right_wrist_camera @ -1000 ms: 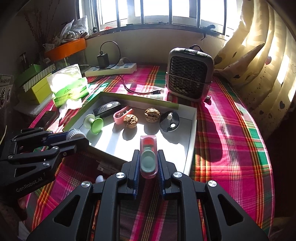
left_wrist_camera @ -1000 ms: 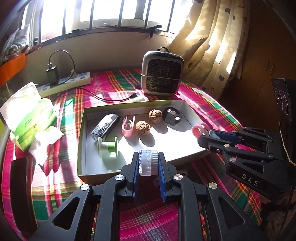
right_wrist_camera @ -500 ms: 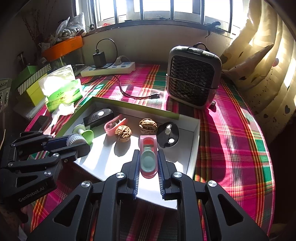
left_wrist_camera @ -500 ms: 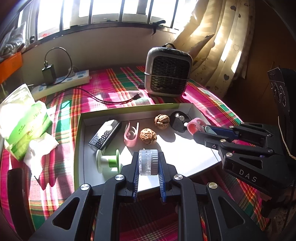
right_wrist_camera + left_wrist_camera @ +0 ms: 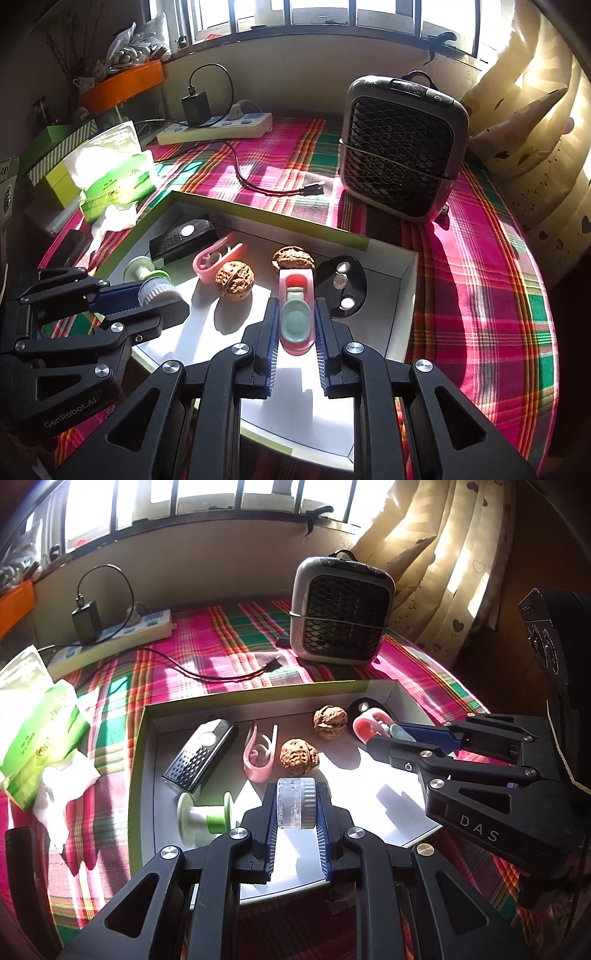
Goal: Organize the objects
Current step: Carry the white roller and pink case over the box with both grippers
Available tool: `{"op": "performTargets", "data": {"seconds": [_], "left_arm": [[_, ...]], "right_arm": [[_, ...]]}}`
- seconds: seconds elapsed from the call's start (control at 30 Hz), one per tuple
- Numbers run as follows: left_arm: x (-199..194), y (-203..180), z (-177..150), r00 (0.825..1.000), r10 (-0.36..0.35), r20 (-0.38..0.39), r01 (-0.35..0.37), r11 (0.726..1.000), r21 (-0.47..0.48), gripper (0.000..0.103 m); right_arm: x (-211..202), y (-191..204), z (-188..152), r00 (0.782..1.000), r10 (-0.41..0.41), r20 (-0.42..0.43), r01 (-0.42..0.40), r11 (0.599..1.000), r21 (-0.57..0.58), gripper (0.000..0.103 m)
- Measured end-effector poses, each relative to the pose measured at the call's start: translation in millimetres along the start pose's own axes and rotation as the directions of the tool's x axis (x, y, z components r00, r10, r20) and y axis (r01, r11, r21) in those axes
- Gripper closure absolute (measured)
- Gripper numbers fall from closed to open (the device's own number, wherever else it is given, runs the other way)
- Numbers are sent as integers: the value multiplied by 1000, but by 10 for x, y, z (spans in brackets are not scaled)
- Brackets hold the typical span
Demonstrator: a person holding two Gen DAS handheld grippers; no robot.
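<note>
Two grippers hang over the near side of the tray (image 5: 137, 760): left gripper (image 5: 296, 806) clamped on a clear ribbed wheel (image 5: 295, 803), right gripper (image 5: 296, 322) clamped on a pink clip (image 5: 296, 314).

- Tabletop (image 5: 480, 295) under pink-green plaid cloth.
- Shallow green-rimmed box (image 5: 137, 768) near the front edge.
- Grey mesh-front heater (image 5: 341, 609) upright behind the box.
- White power strip (image 5: 122, 638) at the back left, black cable (image 5: 207, 675) trailing across the cloth.
- Green tissue pack (image 5: 40, 731) left of the box.
</note>
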State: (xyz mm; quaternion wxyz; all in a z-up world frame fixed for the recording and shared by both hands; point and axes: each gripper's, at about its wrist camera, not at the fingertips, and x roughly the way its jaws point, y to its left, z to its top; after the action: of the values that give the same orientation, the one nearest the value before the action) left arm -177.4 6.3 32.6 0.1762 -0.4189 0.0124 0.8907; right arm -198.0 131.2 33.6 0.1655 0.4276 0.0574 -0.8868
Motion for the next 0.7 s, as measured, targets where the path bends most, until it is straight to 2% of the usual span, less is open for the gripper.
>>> {"op": "performTargets", "data": {"seconds": [0.7], "left_arm": [[259, 56, 2, 998, 8, -57, -9, 1000, -14, 86]], "right_arm": [[306, 32, -17, 997, 24, -67, -26, 999, -30, 85]]}}
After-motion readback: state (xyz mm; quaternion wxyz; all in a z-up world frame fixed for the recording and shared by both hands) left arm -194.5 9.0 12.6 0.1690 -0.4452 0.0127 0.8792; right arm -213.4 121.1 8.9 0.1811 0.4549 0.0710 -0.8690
